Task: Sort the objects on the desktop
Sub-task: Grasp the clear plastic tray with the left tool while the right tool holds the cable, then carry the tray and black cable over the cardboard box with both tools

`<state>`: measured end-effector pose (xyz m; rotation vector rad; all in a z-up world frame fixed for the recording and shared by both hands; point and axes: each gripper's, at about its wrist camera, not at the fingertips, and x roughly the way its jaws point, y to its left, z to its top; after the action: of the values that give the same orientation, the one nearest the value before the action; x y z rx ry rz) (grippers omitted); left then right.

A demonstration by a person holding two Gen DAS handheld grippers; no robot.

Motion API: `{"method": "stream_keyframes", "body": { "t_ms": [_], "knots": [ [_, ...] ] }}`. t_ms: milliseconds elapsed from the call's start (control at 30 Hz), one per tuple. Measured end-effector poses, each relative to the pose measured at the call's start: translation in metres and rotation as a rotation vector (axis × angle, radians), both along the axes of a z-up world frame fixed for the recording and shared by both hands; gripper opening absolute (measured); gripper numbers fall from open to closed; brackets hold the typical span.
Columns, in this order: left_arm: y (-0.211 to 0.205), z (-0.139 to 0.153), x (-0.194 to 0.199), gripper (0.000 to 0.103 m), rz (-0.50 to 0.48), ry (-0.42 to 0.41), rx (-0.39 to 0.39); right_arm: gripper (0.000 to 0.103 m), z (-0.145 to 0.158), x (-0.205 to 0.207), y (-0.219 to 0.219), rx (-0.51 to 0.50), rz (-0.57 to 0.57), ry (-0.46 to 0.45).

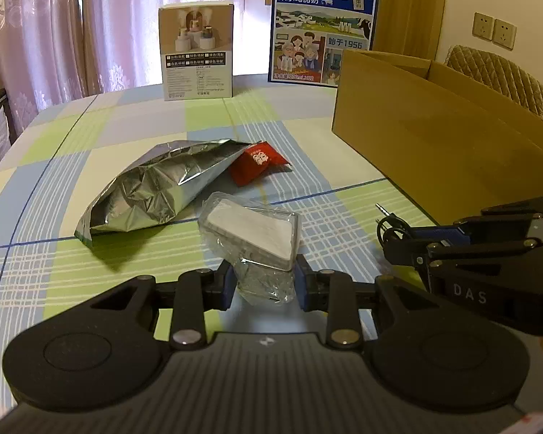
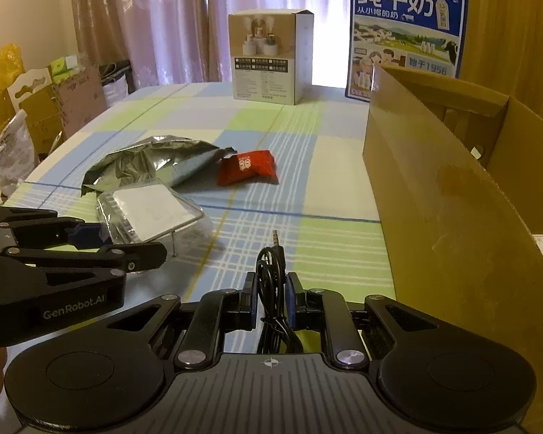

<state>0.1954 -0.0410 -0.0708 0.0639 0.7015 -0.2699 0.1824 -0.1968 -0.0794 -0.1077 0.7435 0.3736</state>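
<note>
Closest to the left wrist camera, the left gripper (image 1: 263,284) was clamped on the crinkled clear wrapper of a plastic-wrapped white pad (image 1: 251,233), its blue-padded fingers (image 1: 229,284) pinching the loose film while the flat white block tilted up and away above the checked tablecloth (image 1: 54,271). Just beyond it on the cloth lay a crumpled silver foil bag (image 1: 155,188), long and slanted, with a small red snack packet (image 1: 257,162) touching its far end. To the right, the right gripper (image 1: 412,242) appeared from the side, and a coiled black audio cable (image 1: 389,228) seemed to hang at its tip, though that edge of the view was too dark to be sure of the contact. From the right wrist camera the hold was plain: the right gripper (image 2: 269,298) was closed on the black audio cable (image 2: 269,271), whose loops rose between the pads and whose metal jack plug pointed up and away. An open cardboard box (image 2: 452,199) stood just to the right of that gripper, its tall brown wall filling that side of the view. The left gripper (image 2: 90,238) showed at the left, with the plastic-wrapped white pad (image 2: 148,209) at its tip. Farther back on the table stood a beige product box (image 2: 268,58) and a blue milk carton (image 2: 409,32) printed with Chinese characters, both upright before pink curtains (image 2: 184,18).
</note>
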Motion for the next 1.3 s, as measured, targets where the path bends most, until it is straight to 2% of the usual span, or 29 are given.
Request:
{"method": "stream_keyframes", "body": {
  "t_ms": [433, 667, 933, 1167, 1300],
  "knots": [
    [-0.004, 0.003, -0.003, 0.027, 0.001, -0.007, 0.019, 0.012, 0.003, -0.005, -0.003, 0.008, -0.005, 0.0],
    [-0.008, 0.007, -0.008, 0.027, -0.003, -0.005, 0.028, 0.012, 0.016, -0.025, -0.009, 0.032, -0.02, -0.018],
    [-0.016, 0.029, -0.031, 0.027, 0.014, -0.015, 0.004, 0.012, 0.051, -0.049, -0.025, 0.063, -0.043, -0.06],
    [-0.021, 0.061, -0.054, 0.027, 0.086, -0.024, -0.08, 0.012, 0.094, -0.075, -0.051, 0.115, -0.09, -0.109],
    [-0.032, 0.082, -0.068, 0.027, 0.093, -0.035, -0.118, 0.012, 0.117, -0.087, -0.075, 0.123, -0.137, -0.15]
  ]
}}
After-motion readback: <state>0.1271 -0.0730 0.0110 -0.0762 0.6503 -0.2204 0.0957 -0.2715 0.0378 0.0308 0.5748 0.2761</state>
